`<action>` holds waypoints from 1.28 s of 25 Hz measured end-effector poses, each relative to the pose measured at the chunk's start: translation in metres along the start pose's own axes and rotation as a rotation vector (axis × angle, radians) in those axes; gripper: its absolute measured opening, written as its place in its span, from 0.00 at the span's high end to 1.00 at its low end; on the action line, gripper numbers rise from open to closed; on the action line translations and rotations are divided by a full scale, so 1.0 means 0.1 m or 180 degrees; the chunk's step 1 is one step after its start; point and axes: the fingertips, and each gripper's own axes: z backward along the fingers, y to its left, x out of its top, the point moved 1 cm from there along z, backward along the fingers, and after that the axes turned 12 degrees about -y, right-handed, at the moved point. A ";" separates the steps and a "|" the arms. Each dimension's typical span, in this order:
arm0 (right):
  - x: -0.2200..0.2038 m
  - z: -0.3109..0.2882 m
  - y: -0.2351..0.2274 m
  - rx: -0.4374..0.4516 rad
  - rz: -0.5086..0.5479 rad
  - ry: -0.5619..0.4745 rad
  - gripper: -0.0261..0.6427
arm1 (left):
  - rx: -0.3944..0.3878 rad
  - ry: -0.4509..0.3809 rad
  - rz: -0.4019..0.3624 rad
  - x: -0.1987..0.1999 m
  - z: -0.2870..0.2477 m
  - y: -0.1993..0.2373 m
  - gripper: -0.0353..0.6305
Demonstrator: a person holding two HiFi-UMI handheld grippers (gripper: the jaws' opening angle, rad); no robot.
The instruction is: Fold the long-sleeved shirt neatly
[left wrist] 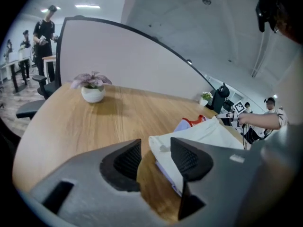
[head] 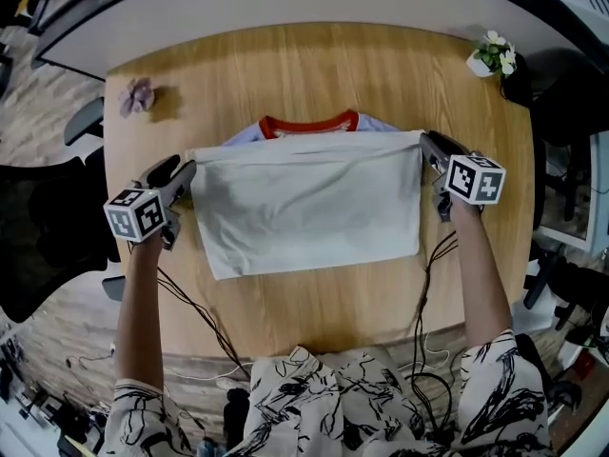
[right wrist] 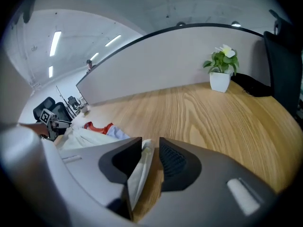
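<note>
A white long-sleeved shirt [head: 309, 208] with a red collar [head: 309, 124] lies folded into a rectangle on the wooden table [head: 314, 65]. My left gripper [head: 188, 174] is at the fold's far left corner. In the left gripper view the left gripper [left wrist: 156, 157] has a gap between its jaws, and the shirt corner [left wrist: 163, 145] lies there beside the right pad, with bare wood showing. My right gripper [head: 425, 146] is at the far right corner. In the right gripper view the right gripper [right wrist: 151, 157] has the cloth edge [right wrist: 142, 167] loose between its parted jaws.
A purple-leaved plant [head: 138, 94] stands at the table's far left and a white-flowered pot [head: 493, 55] at the far right. Cables [head: 200, 312] trail over the near edge. A black chair [head: 38, 227] stands left of the table. A curved partition backs the table.
</note>
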 end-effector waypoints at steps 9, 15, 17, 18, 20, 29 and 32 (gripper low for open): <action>0.40 0.15 0.56 0.1081 0.2556 -0.0198 0.65 | -0.0591 0.0479 -0.2706 0.17 0.06 -0.26 0.67; -0.01 -0.09 0.77 0.1536 0.3884 0.0467 0.62 | -0.0904 0.0971 -0.3506 -0.04 -0.07 -0.08 0.69; -0.05 -0.15 0.75 0.1580 0.4026 0.0568 0.62 | -0.0979 0.1087 -0.3693 -0.08 -0.11 -0.08 0.70; -0.07 -0.17 0.73 0.1611 0.4084 0.0637 0.62 | -0.1022 0.1143 -0.3783 -0.10 -0.12 -0.08 0.71; -0.11 -0.20 0.70 0.1655 0.4232 0.0761 0.69 | -0.1066 0.1191 -0.3944 -0.12 -0.14 -0.09 0.76; 0.10 -0.36 0.52 0.1434 0.3388 0.0766 0.93 | -0.0802 0.0821 -0.2265 0.18 -0.32 0.05 0.89; 0.04 -0.52 0.44 0.1328 0.3000 0.0964 0.92 | -0.0671 0.0950 -0.1501 0.15 -0.41 0.20 0.89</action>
